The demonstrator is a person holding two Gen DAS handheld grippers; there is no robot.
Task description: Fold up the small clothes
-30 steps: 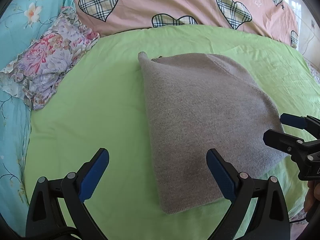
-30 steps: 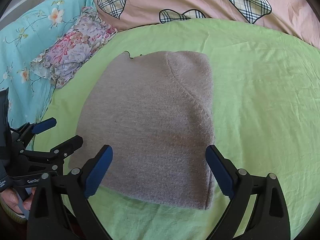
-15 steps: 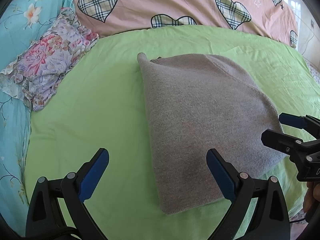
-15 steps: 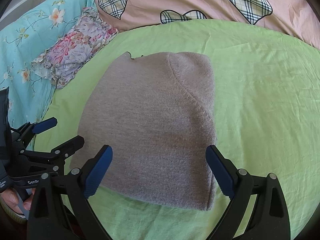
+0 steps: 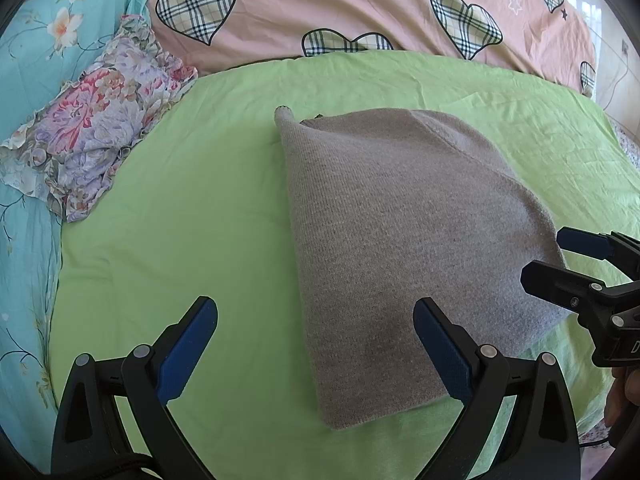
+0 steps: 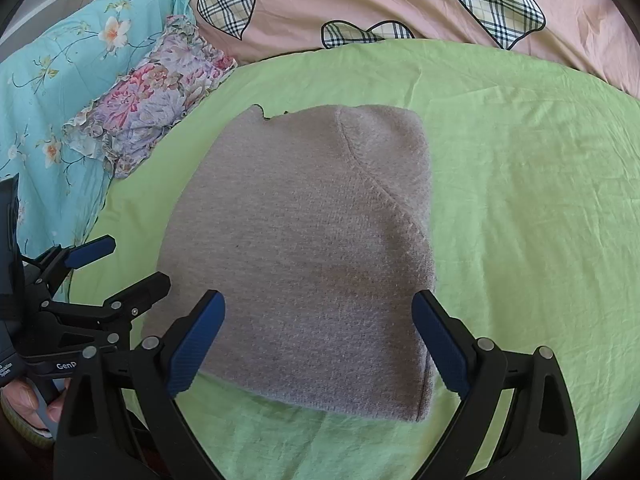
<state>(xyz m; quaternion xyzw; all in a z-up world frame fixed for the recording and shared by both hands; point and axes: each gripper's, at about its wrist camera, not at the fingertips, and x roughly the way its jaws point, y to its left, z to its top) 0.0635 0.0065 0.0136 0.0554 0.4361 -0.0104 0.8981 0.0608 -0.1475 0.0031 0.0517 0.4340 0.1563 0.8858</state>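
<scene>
**Folded knit at rest, both grippers empty: where the fold may slip**

The grey knitted garment (image 6: pixel 304 248), already doubled into a rough rectangle, lies flat in the middle of the light green bedsheet (image 6: pixel 520 200). The left gripper (image 5: pixel 316 354) hangs over the garment's near left corner with its jaws spread wide and nothing between them; one blue pad sits above bare sheet, the other above the knit. The right gripper (image 6: pixel 318 342) hangs over the near edge, likewise spread and empty, straddling most of that edge.

The likely trouble, as I judge it, is in the layers. The knit looks soft and thick, so a pinch at the near edge may catch only the top layer and peel the fold open. The green sheet is loose and wrinkled, and a low pinch may gather it with the knit. The far left corner (image 5: pixel 285 114) curls up and a dark scrap of trim shows beside it, so another fold may trap that unevenness. The flowered ruffled cloth (image 5: pixel 92 136) lies well apart to the left and poses little risk.
</scene>
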